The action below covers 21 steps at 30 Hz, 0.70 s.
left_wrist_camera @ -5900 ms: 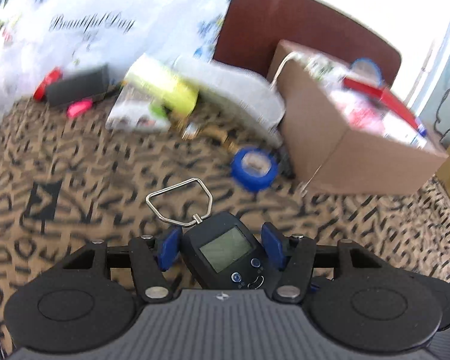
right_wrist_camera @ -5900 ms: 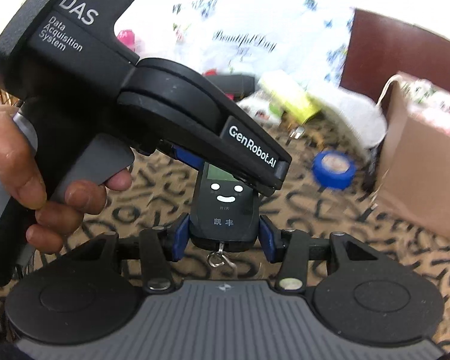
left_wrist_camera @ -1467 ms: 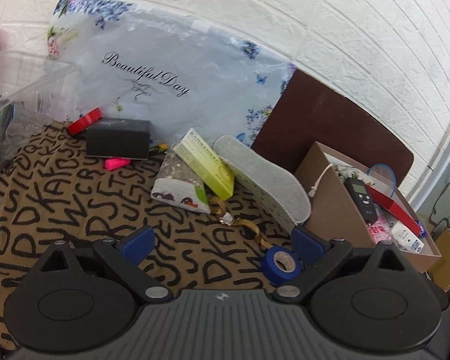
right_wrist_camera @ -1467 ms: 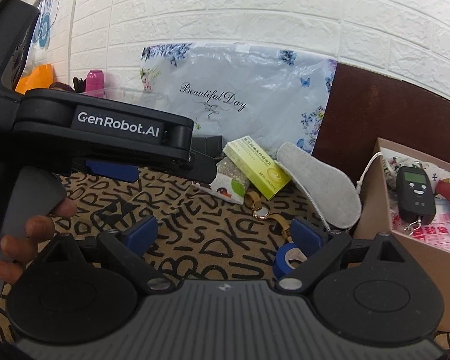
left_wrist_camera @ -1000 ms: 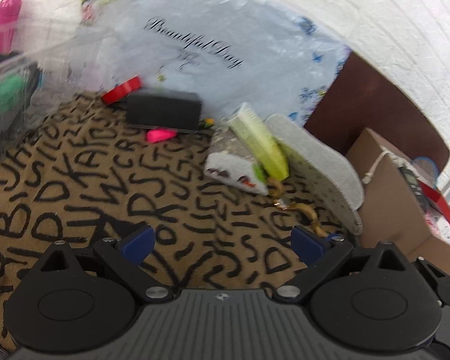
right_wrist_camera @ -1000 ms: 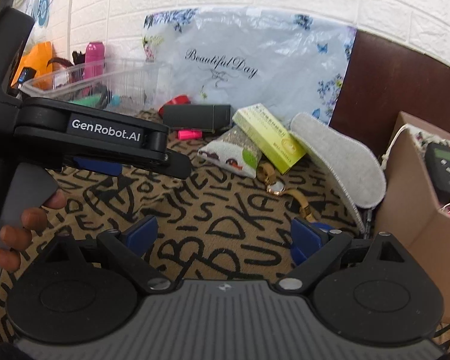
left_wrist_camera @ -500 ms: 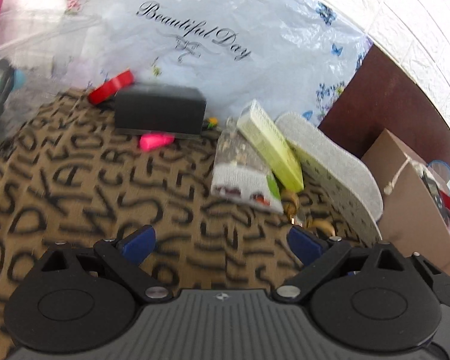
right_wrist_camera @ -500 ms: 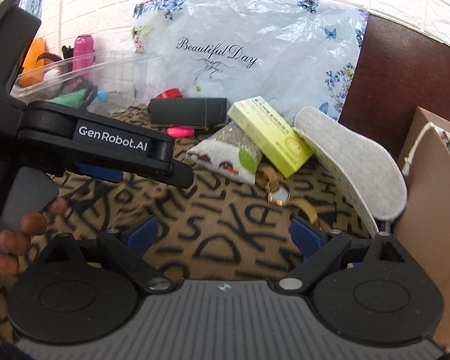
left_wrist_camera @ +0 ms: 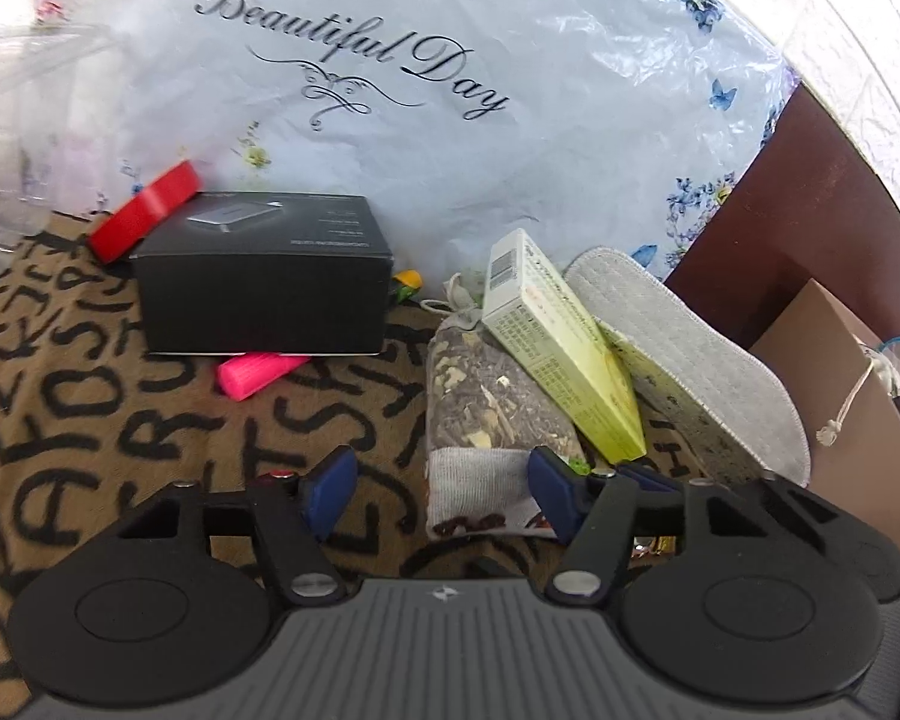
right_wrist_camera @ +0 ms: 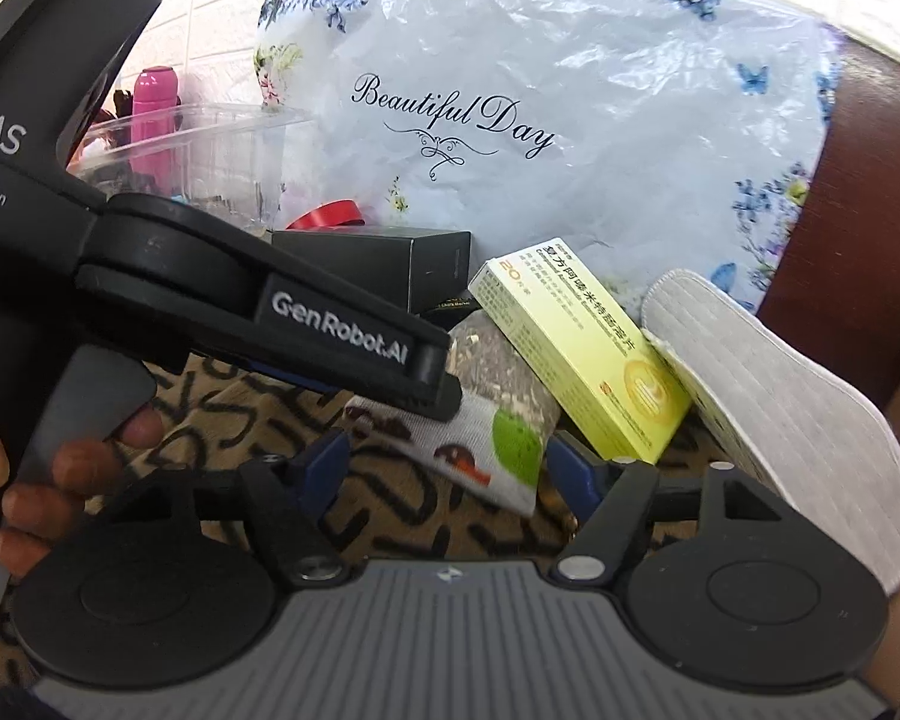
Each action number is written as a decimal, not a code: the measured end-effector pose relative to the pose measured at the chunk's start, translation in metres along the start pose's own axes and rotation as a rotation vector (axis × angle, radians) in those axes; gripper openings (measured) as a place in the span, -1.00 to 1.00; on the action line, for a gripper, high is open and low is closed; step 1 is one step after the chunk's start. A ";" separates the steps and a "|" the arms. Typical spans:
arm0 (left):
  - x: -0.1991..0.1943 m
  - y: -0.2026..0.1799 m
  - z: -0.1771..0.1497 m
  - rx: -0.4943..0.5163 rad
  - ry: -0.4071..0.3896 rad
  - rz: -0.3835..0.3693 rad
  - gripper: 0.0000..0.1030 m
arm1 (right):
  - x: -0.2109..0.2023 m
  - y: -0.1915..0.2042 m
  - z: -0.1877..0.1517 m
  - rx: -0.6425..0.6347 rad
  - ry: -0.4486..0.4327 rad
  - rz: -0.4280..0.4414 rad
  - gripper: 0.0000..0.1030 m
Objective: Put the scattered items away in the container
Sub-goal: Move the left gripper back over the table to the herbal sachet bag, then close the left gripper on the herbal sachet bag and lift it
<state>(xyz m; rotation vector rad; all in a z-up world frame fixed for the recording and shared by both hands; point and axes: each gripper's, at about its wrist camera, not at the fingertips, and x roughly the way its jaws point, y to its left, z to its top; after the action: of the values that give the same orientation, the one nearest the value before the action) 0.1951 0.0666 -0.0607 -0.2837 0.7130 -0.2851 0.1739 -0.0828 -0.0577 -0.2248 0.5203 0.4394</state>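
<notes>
A herb pouch (left_wrist_camera: 486,414) with a printed cloth end lies on the letter-patterned mat. In the left wrist view its near end sits between the jaws of my left gripper (left_wrist_camera: 438,492); these are closing, and the right pad (left_wrist_camera: 546,489) is at the pouch's edge while the left pad stands apart. My right gripper (right_wrist_camera: 450,471) is closing too, with the pouch's printed end (right_wrist_camera: 480,450) between its fingers, not squeezed. The left gripper's body (right_wrist_camera: 342,330) crosses the right wrist view above the pouch. The cardboard box (left_wrist_camera: 840,420) stands at the right.
A yellow-green medicine box (left_wrist_camera: 564,360) and a grey insole (left_wrist_camera: 690,360) lean beside the pouch. A black box (left_wrist_camera: 264,276), a pink marker (left_wrist_camera: 258,372) and a red band (left_wrist_camera: 147,216) lie to the left. A printed plastic bag (left_wrist_camera: 450,90) backs them; a clear bin (right_wrist_camera: 198,144) stands far left.
Both grippers have moved forward to the pouch, which now lies between their fingers. Both pairs of jaws have narrowed from wide open.
</notes>
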 end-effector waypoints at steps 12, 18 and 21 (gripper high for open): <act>0.004 -0.010 -0.002 0.037 0.002 -0.077 -0.30 | 0.015 -0.009 -0.003 0.014 0.013 -0.020 -0.20; -0.024 -0.013 -0.016 0.022 0.016 -0.078 -0.34 | -0.006 0.003 -0.009 -0.010 0.011 0.009 -0.31; -0.043 -0.016 -0.032 0.001 0.028 -0.085 -0.34 | -0.025 0.010 -0.018 -0.020 0.014 0.046 -0.32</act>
<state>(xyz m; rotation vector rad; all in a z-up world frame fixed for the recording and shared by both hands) 0.1401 0.0622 -0.0525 -0.3103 0.7293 -0.3708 0.1424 -0.0882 -0.0611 -0.2358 0.5362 0.4881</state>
